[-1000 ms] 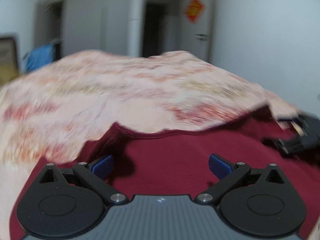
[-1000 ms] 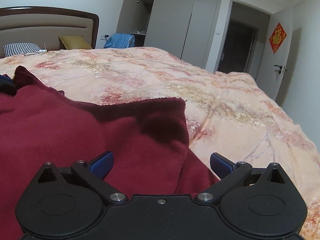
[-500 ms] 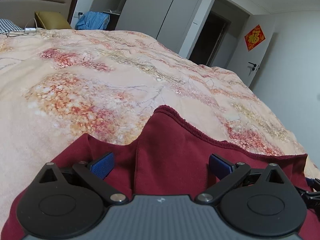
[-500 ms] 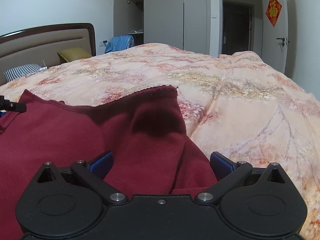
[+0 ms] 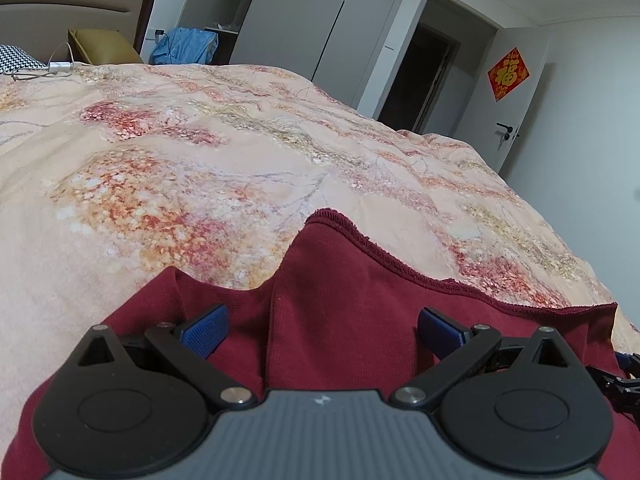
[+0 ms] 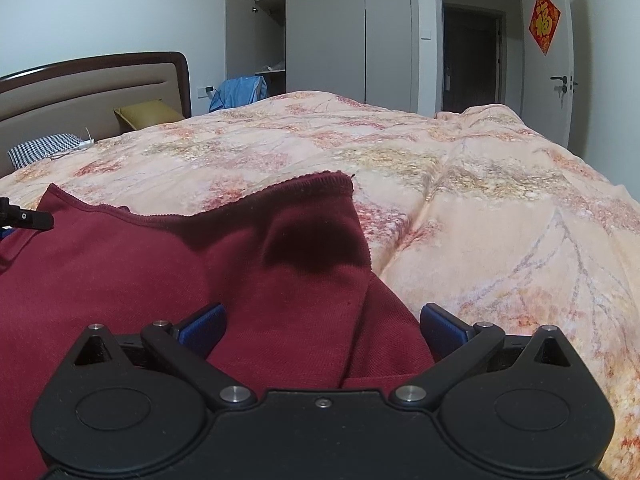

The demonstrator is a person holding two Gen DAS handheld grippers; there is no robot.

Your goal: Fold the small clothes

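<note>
A dark red garment (image 5: 340, 296) lies on the floral peach bedspread (image 5: 200, 168), with a folded layer lying over a lower layer. My left gripper (image 5: 320, 330) is open, its blue pads wide apart just above the garment's near left part. In the right wrist view the same garment (image 6: 200, 272) shows a folded corner reaching toward the bed's middle. My right gripper (image 6: 322, 328) is open over the garment's right edge, holding nothing. The left gripper's tip (image 6: 24, 218) shows at the left edge of that view.
A headboard (image 6: 88, 88), a yellow pillow (image 6: 148, 114) and a checked pillow (image 6: 44, 148) are at the bed's far end. A cable (image 5: 48, 70) lies near them. A wardrobe (image 6: 340, 40), a blue cloth (image 6: 240, 92) and a dark doorway (image 6: 472, 60) stand beyond.
The left wrist view has swung from a blurred look toward the door to a steady look along the bed. The right gripper has turned slightly right. Both stay open.
</note>
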